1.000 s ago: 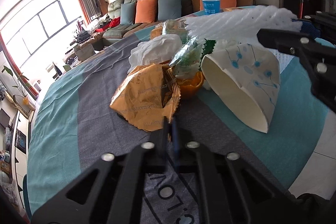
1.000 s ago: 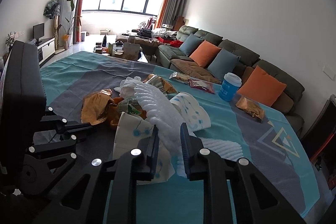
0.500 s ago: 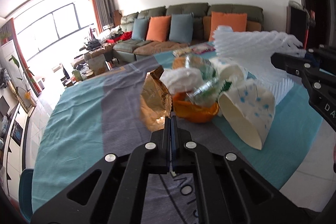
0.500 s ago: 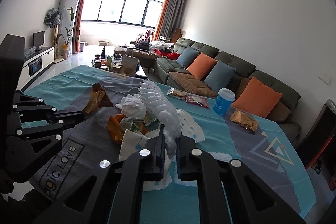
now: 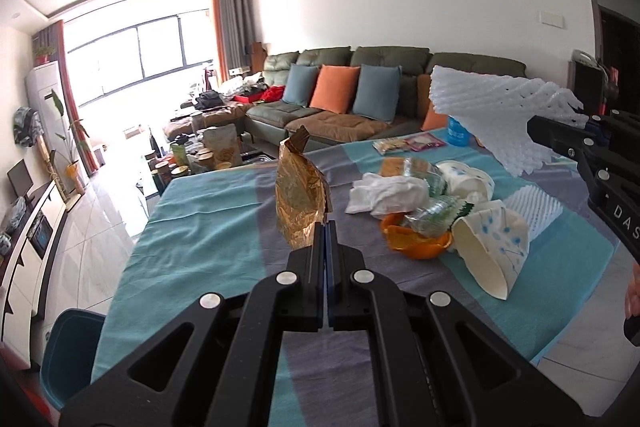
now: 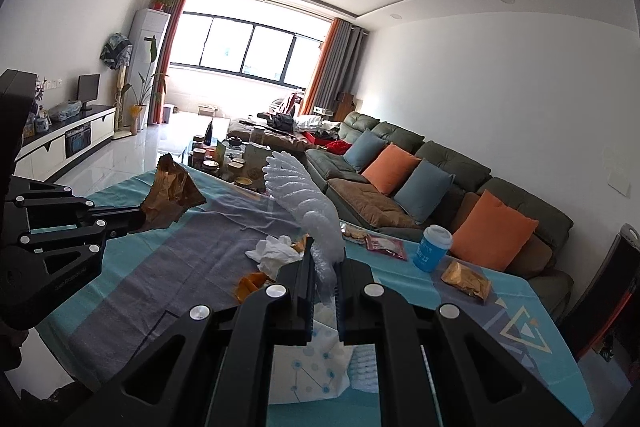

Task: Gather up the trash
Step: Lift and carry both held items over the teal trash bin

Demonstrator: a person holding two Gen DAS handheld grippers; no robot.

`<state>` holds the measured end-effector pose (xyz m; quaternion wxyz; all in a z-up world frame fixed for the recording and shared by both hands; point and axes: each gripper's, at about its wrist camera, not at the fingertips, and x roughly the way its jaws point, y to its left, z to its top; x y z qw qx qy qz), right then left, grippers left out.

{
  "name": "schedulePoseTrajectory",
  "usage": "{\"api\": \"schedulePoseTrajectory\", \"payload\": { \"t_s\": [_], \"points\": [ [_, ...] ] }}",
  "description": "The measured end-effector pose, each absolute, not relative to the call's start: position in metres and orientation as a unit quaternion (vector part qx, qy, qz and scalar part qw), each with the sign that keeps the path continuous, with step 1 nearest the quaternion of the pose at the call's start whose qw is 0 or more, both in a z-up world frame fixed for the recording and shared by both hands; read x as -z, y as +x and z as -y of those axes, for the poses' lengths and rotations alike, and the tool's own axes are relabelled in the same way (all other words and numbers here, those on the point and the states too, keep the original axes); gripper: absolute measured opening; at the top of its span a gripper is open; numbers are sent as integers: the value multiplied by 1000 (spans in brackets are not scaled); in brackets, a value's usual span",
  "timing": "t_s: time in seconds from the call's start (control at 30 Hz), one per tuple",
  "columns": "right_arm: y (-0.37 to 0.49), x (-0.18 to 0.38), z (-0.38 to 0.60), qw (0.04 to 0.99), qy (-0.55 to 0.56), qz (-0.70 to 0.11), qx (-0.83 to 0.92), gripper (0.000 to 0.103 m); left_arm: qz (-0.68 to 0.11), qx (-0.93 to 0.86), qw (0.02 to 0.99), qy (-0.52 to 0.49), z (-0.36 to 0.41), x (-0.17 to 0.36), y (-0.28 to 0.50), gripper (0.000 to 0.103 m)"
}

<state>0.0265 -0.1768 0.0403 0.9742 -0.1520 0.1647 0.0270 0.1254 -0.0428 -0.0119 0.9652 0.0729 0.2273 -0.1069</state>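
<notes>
Left wrist view: left gripper (image 5: 325, 227) pinches gold wrapper (image 5: 300, 199), right gripper (image 6: 323, 267) clamps foam net (image 6: 308, 203) — above teal-grey tablecloth (image 5: 200, 219).

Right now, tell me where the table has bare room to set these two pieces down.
Free: the grey and teal cloth left of the trash pile, under the gold wrapper and out to the window-side edge. Crowded: around the orange peel, tissue and paper cups, below the foam net.

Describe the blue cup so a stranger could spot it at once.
Start at the table's far edge, in front of the sofa's orange cushion. The blue cup stands upright there, between a red snack packet and a golden one. It alone is blue with a white lid.
</notes>
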Motion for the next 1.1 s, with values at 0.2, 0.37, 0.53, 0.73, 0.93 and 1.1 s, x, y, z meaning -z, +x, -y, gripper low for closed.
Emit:
{"api": "schedulePoseTrajectory", "payload": {
  "t_s": [0.2, 0.37, 0.53, 0.73, 0.93, 1.1],
  "points": [
    [29, -48, 142, 972, -167, -148, -74, 7, -215, 62, 973, 54, 3, 3, 108, 1],
    [30, -51, 104, 967, -177, -133, -128, 7, -209, 12, 977, 36, -39, -3, 94, 1],
    [37, -52, 57, 956, -181, -127, -193, 7, -203, -45, 978, 23, -87, -10, 75, 1],
    [48, -45, -6, 933, -185, -136, -276, 7, -210, -112, 971, 12, -141, -9, 54, 1],
    [58, -43, -62, 906, -164, -164, -355, 7, -225, -169, 960, -2, -197, -5, 28, 1],
    [77, -34, -106, 876, -134, -211, -413, 7, -247, -198, 948, -19, -236, 8, 13, 1]
  ]
}}
